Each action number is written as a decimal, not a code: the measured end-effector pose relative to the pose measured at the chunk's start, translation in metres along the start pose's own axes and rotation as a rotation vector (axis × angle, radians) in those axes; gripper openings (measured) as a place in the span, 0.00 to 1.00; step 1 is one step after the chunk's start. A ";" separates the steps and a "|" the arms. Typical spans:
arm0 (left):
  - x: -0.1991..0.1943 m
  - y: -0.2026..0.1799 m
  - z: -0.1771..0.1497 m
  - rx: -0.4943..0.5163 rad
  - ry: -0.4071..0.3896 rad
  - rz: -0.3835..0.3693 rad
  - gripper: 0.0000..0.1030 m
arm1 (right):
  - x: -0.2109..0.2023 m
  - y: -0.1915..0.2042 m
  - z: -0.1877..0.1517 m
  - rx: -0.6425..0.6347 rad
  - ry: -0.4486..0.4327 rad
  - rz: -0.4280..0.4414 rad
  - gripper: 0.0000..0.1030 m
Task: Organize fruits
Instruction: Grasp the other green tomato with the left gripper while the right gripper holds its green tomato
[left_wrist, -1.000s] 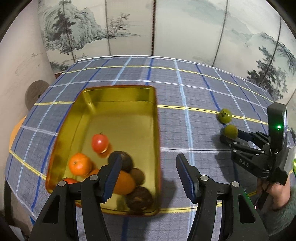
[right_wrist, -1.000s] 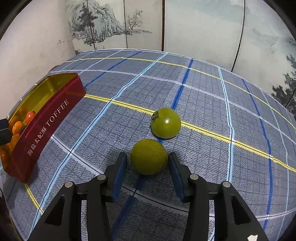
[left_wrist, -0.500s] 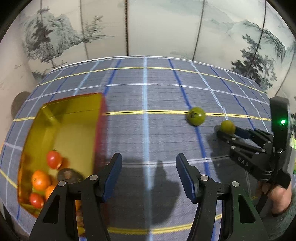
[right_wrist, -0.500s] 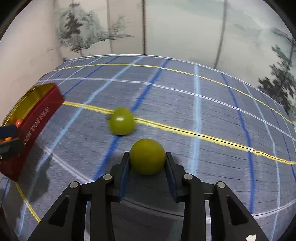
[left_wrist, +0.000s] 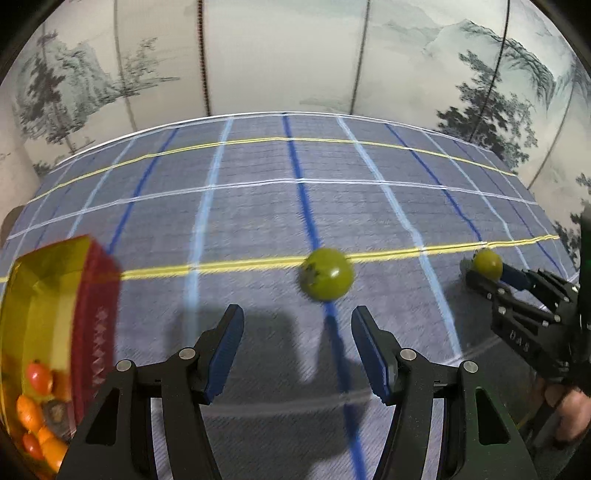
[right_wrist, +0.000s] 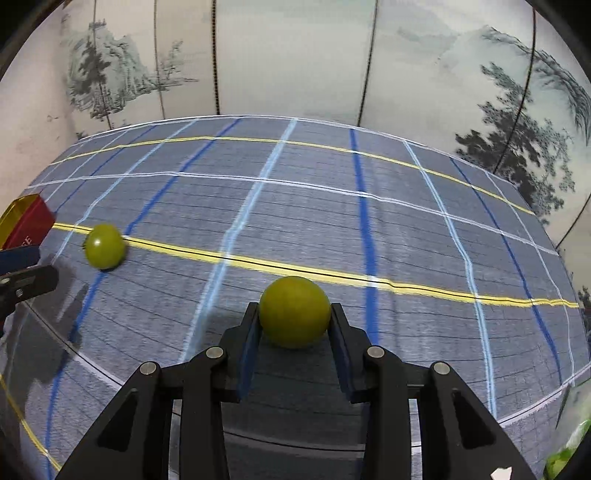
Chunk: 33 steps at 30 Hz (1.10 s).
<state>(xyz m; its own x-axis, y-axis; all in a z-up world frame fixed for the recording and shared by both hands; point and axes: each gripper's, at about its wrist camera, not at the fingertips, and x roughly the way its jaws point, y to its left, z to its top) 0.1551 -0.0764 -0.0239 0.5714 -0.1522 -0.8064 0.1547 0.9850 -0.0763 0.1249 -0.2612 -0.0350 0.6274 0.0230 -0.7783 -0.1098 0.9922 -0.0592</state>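
While working from the far left: one red-walled tin, beside the left tool, with small orange and red fruits inside, too blurred to count. Keep that tool unclenched and empty, centre it on the loose green fruit just ahead of its tips on the worktop, and close only once both pads flank it; round, likely to roll. Further right: right tool, jaws just drawn in, gripping the second green fruit. Green fruits: two. Tools: two.
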 end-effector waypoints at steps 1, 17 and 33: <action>0.004 -0.004 0.003 0.002 0.001 -0.007 0.60 | 0.000 -0.003 -0.001 0.003 0.000 -0.004 0.32; 0.050 -0.014 0.022 -0.001 0.058 -0.024 0.42 | 0.001 -0.012 -0.006 0.028 0.010 0.010 0.33; 0.013 -0.001 -0.010 -0.016 0.062 0.033 0.37 | 0.001 -0.013 -0.006 0.039 0.013 0.018 0.33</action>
<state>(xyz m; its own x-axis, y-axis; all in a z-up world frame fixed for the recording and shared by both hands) 0.1542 -0.0787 -0.0400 0.5253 -0.1149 -0.8431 0.1233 0.9907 -0.0582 0.1220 -0.2748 -0.0387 0.6155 0.0394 -0.7871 -0.0907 0.9957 -0.0211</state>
